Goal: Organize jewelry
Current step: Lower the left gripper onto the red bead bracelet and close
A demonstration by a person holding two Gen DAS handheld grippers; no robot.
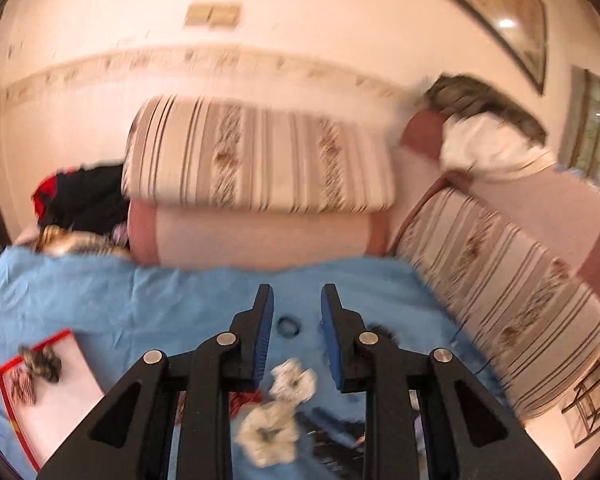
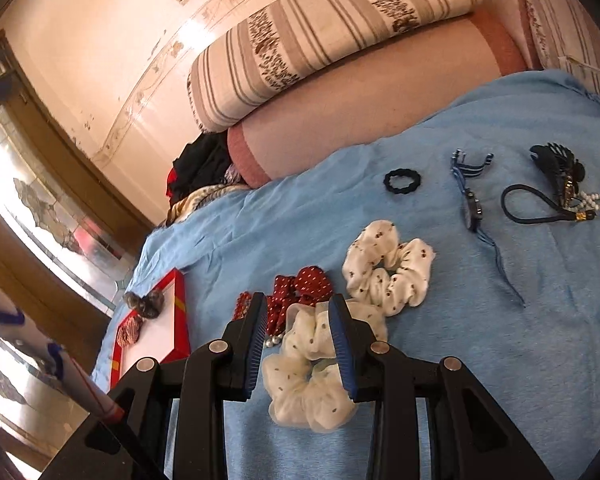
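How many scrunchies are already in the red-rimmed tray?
2: a dark mottled fabric scrunchie at the red-rimmed tray's far end, and a red-and-white striped scrunchie just nearer. Others may be hidden.

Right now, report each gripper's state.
Left gripper: open, holding nothing.
Right gripper: open, astride the sheer dotted scrunchie, not gripping.
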